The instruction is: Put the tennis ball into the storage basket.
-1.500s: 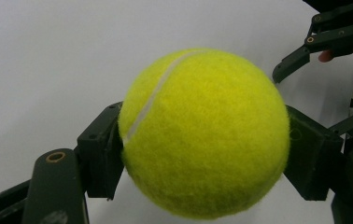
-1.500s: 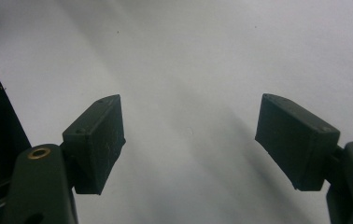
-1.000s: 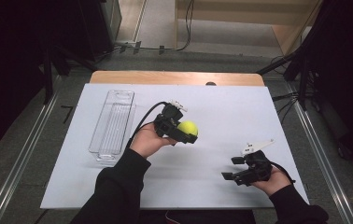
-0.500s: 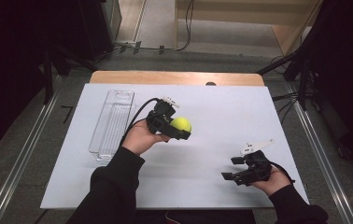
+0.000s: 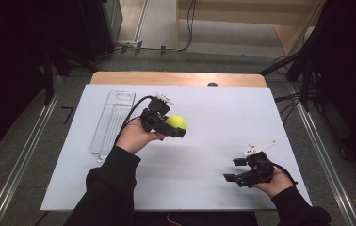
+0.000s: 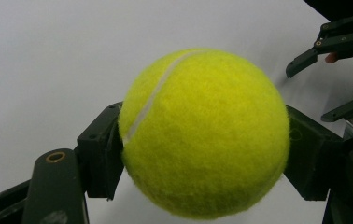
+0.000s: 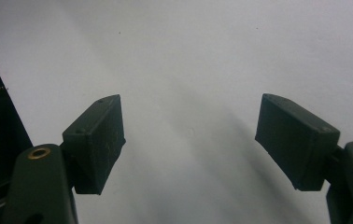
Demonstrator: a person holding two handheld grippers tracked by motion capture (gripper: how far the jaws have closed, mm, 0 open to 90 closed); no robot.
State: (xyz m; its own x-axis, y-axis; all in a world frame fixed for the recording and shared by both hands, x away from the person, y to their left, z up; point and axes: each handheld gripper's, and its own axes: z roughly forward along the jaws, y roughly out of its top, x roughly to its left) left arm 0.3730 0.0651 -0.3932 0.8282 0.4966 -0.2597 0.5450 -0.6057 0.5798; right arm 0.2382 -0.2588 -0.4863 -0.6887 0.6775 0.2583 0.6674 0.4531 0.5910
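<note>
Bright yellow-green tennis ball (image 6: 205,133), fuzzy, with one pale white seam curving across it. Black jaws on the left gripper (image 5: 173,128), black again on the right gripper (image 5: 235,170), which wears a light grey plate. White table (image 5: 204,179), wood-toned far edge. Clear, colourless tray (image 5: 112,122). Black sleeves (image 5: 108,188).

a lab-like recording space: a white table (image 5: 204,188) stands on grey carpet, flanked by metal floor rails (image 5: 23,155) at 9 and 3 o'clock, black curtains (image 5: 11,56) both sides, cables (image 5: 185,28) trailing at 12 o'clock
</note>
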